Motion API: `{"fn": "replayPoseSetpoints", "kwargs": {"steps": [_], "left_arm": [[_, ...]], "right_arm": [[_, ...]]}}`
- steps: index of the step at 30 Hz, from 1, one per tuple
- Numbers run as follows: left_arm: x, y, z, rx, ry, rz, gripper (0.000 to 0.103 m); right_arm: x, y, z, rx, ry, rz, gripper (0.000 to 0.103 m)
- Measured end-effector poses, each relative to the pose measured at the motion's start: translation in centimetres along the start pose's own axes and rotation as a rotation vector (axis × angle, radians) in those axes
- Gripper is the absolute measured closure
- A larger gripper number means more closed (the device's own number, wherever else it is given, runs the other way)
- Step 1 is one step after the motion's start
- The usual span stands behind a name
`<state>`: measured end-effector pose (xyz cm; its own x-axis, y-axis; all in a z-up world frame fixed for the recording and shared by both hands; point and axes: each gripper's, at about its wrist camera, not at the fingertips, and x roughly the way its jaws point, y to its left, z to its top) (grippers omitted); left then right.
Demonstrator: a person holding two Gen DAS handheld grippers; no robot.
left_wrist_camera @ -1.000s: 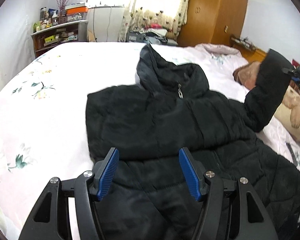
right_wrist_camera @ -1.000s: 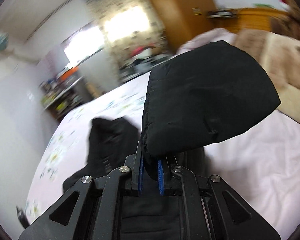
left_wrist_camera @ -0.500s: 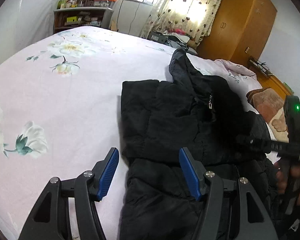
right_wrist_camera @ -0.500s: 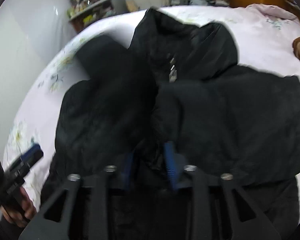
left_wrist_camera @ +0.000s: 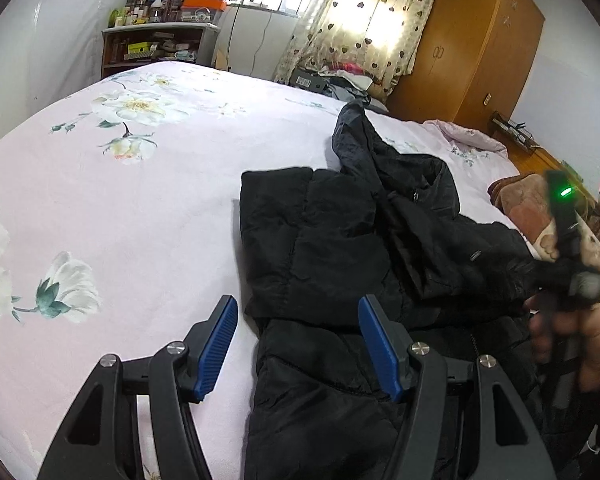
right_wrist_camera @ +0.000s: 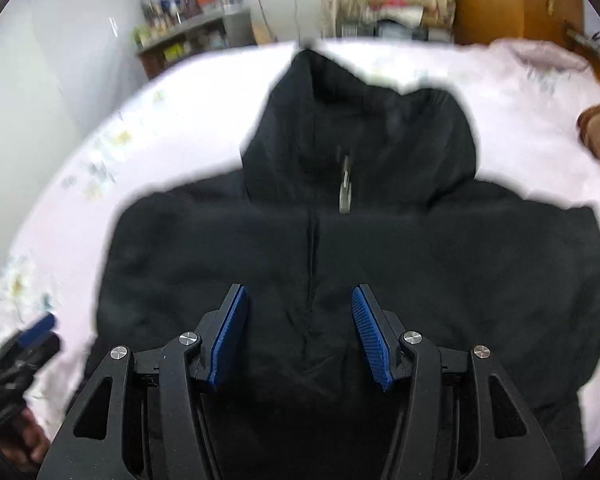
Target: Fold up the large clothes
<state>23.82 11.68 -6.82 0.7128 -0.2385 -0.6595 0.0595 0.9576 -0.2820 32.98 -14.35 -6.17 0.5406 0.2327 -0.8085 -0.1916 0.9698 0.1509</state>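
Left-wrist view, from left to right. A bed [left_wrist_camera: 148,216] covered by a pale pink sheet printed with white flowers fills the left half of the frame. Behind it, at upper left, stands a cluttered shelf unit [left_wrist_camera: 156,46]; further right hangs a heart-patterned curtain [left_wrist_camera: 364,20], and beyond that stands a wooden wardrobe [left_wrist_camera: 476,44]. The left gripper [left_wrist_camera: 294,344] is released: its blue pads stand apart with nothing pressed between them. The left pad is over bare sheet and the right pad over the black padded jacket [left_wrist_camera: 324,248]. The jacket lies on the sheet at centre-right, front side up, hood pointing toward the far end of the bed, with one sleeve folded across the chest. At the far right edge a hand [left_wrist_camera: 584,340] holds the right gripper's body, on which a green light shows.

Right-wrist view, from left to right. The left gripper [right_wrist_camera: 24,344] appears blurred at the lower left edge, over the sheet. The jacket [right_wrist_camera: 440,248] occupies the centre, with its zipper pull [right_wrist_camera: 345,188] just below the hood. The right gripper [right_wrist_camera: 300,336] hangs above the chest; its jaws are opening, and nothing is caught between the pads.
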Motion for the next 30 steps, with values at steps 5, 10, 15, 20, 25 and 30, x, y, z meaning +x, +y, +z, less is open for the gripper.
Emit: {"fn": "replayPoseSetpoints", "kwargs": {"steps": [5,10,15,20,25,30], "left_arm": [[-0.2,-0.3,0.0,0.025,0.006,0.005,0.038],[-1.2,-3.1,1.7,0.043,-0.007,-0.007,0.038],[0.6,-10.5,5.2,0.175,-0.021,-0.068,0.030],[7.6,-14.8,5.5,0.259,0.042,-0.011,0.031],[13.5,-12.5,2.1,0.208,0.168,0.053,0.034],[13.6,-13.0,1.9,0.223,0.158,0.079,0.034]], "right_arm": [[0.1,1.0,-1.1,-0.042,-0.009,-0.034,0.048],[-7.1,-1.4,-0.3,-0.026,-0.166,-0.027,0.048],[-11.3,-10.3,0.6,0.068,-0.243,-0.148,0.043],[-8.6,-20.0,-0.2,0.232,-0.166,-0.185,0.043],[-2.8,-24.1,-2.3,0.302,-0.064,-0.113,0.043],[-0.4,-24.8,-3.1,0.295,-0.040,-0.075,0.043]]}}
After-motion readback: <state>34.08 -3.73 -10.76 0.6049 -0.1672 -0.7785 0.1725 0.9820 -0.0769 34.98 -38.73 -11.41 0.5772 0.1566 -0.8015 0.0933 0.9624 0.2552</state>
